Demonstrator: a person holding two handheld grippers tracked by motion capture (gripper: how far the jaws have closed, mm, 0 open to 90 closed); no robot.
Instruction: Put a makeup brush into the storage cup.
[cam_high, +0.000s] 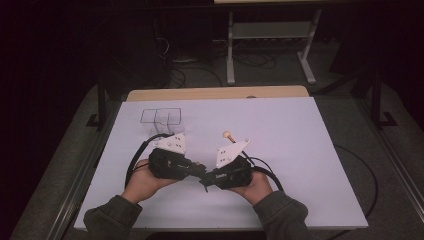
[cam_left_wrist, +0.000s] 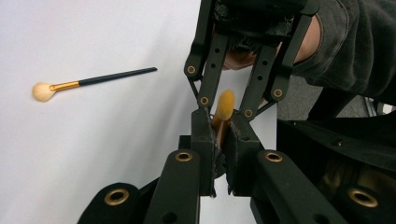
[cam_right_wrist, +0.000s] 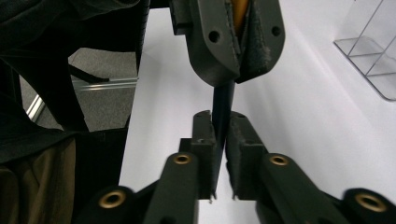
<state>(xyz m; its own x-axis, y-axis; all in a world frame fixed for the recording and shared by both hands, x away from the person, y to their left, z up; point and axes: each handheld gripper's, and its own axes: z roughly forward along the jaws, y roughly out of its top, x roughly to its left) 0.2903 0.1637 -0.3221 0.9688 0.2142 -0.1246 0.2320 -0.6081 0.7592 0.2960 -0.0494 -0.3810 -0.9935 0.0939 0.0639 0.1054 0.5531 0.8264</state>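
Note:
My two grippers meet jaw to jaw over the near middle of the white table (cam_high: 290, 135). The left gripper (cam_left_wrist: 226, 128) is shut on the gold part of a makeup brush (cam_left_wrist: 225, 105). That brush's dark handle (cam_right_wrist: 222, 100) runs down between the close-set jaws of my right gripper (cam_right_wrist: 220, 125), which hold it. From the high view the left gripper (cam_high: 199, 169) and right gripper (cam_high: 206, 180) touch tips, hiding the held brush. A second brush (cam_left_wrist: 93, 80) with a pale round head lies flat on the table beyond them.
A clear acrylic holder (cam_high: 161, 117) with open compartments stands at the back left of the table. The loose brush's head (cam_high: 227, 134) peeks out past the right gripper's white plate. Cables trail from both grippers. Floor and a desk frame lie beyond the far edge.

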